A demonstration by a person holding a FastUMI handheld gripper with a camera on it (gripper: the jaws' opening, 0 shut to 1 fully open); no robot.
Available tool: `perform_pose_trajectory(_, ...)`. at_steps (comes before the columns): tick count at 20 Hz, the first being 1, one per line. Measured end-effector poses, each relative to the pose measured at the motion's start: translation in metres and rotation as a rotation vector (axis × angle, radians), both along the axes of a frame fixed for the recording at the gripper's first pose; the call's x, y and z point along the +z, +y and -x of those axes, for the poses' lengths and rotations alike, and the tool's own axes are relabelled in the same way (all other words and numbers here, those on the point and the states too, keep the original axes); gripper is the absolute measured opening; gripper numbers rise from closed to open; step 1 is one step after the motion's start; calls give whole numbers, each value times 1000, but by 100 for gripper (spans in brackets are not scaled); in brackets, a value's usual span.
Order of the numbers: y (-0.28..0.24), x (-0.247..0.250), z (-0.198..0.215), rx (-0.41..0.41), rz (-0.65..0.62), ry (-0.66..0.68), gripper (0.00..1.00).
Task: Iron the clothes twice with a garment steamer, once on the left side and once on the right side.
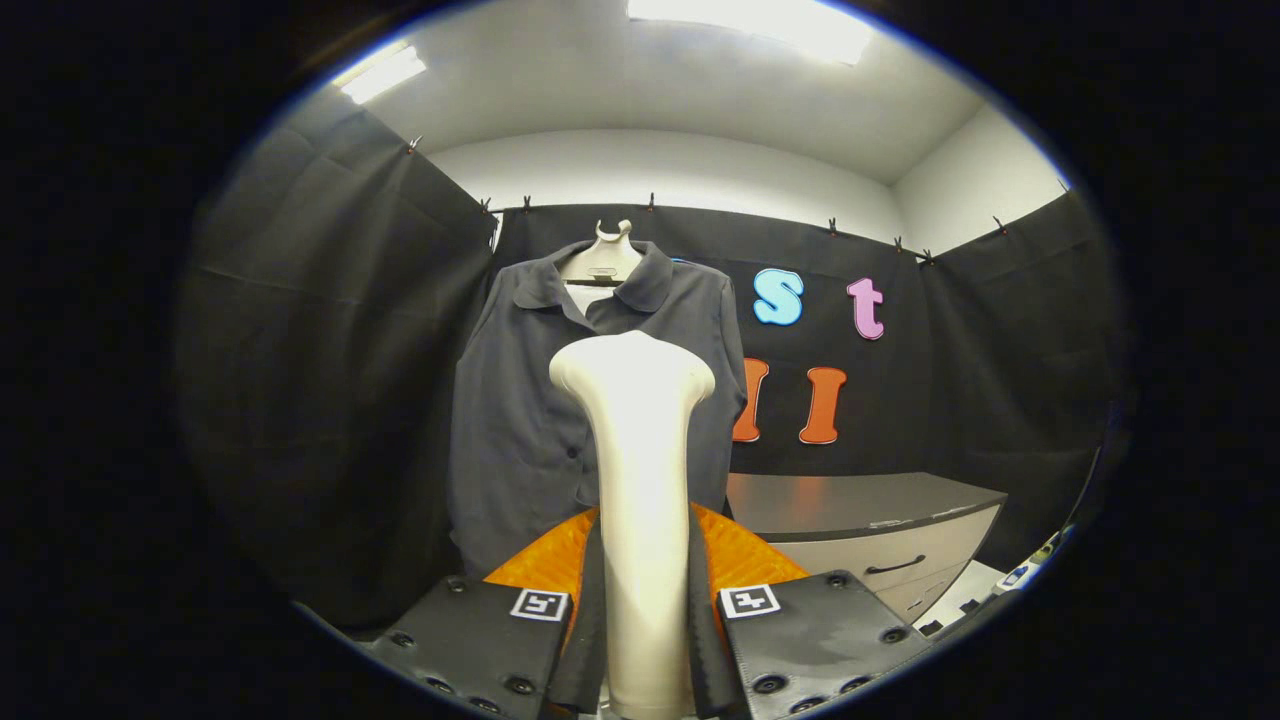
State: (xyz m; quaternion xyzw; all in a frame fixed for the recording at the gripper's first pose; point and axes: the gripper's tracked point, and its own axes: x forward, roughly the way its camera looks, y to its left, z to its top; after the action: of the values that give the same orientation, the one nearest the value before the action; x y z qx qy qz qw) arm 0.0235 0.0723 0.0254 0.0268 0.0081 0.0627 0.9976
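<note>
1. Claw (645,620) clenched on the steamer (638,480), both fingers (590,600) pressed against the two sides of its pale handle.
2. Steamer standing upright between the fingers, its handle rising straight ahead and flaring into a wide rounded head at the top.
3. Claw held level and pointed forward, squarely facing the shirt (520,400), its fingers one to each side of the handle.
4. Square black-and-white markers (540,604) sit on the claw's body, one on each side of the handle.
5. Shirt, dark grey with a collar and buttons, hangs on a pale hanger (605,255) against the booth's black cloth wall, beyond the steamer.
6. Steamer head overlaps the middle of the shirt's front as seen from the claw; whether it touches the fabric cannot be told.
7. Surface (850,500), a grey-topped cabinet with a drawer, stands to the right of the shirt and beyond the claw.
8. Ceiling lights (760,20) glow above the booth.
</note>
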Motion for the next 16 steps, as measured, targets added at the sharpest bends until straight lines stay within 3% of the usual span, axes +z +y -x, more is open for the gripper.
perform_pose_trajectory(16,-8,1,7,-20,21,-4,41)
